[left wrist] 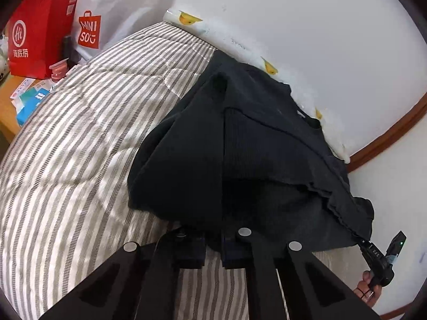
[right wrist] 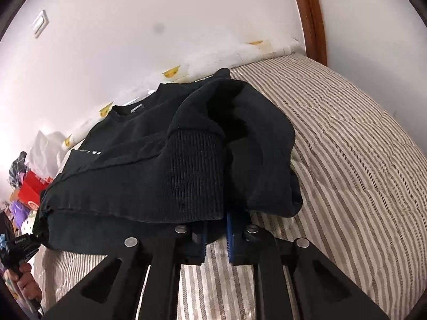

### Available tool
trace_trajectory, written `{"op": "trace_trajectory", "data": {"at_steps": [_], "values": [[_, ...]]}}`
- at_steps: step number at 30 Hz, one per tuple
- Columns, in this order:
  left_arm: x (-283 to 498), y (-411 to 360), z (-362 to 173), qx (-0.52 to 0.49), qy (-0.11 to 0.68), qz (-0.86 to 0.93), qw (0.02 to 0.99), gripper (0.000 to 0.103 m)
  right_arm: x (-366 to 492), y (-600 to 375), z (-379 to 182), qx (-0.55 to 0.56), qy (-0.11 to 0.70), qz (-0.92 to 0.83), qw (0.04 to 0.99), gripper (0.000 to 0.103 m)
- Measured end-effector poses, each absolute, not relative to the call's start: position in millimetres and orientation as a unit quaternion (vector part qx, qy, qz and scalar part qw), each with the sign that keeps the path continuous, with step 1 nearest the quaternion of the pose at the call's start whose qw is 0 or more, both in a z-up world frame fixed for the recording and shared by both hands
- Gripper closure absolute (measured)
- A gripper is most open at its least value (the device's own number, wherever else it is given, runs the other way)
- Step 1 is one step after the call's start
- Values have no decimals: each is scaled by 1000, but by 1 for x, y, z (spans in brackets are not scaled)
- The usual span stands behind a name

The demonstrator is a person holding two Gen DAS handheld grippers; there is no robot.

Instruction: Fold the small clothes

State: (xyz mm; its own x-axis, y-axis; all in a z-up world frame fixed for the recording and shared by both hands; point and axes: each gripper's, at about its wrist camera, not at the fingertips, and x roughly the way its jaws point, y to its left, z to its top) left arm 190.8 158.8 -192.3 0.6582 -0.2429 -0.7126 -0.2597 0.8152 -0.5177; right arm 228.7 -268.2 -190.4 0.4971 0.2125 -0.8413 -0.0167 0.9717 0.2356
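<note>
**Both grippers clamped on the sweater's near hem**

A black sweater [left wrist: 267, 138] lies on a striped quilt [left wrist: 80, 160], filling the centre of both wrist views, its collar toward the white wall [left wrist: 293, 26] at the top. A ribbed cuff is folded over the body at mid-frame.

The left gripper [left wrist: 213, 250] sits at the bottom centre of its view, jaws drawn nearly together with the sweater's lower edge pinched between them. The right gripper [right wrist: 216, 240], bottom centre of its own view, is likewise closed tight on the hem beneath the ribbed cuff, blue pads just showing.

In the left view the right hand [left wrist: 369, 285] appears at lower right. In the right view the left hand [right wrist: 25, 285] is at lower left. A red bag [left wrist: 34, 34] and a white bag [left wrist: 106, 13] stand at upper left of the left view.
</note>
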Motion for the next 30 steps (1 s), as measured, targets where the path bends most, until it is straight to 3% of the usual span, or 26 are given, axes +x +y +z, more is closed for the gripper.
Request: {"op": "trace_trajectory", "data": {"at_steps": [19, 23, 27, 30], "values": [[57, 109, -183, -201, 430, -9, 880, 96, 101, -297, -155, 46, 512, 88, 854, 93], [53, 103, -185, -181, 429, -3, 885, 94, 91, -298, -158, 30, 521, 74, 850, 89], [46, 107, -185, -189, 448, -9, 874, 83, 68, -293, -134, -41, 506, 68, 859, 86], [34, 101, -180, -173, 447, -33, 877, 82, 53, -281, -116, -60, 492, 99, 863, 86]]}}
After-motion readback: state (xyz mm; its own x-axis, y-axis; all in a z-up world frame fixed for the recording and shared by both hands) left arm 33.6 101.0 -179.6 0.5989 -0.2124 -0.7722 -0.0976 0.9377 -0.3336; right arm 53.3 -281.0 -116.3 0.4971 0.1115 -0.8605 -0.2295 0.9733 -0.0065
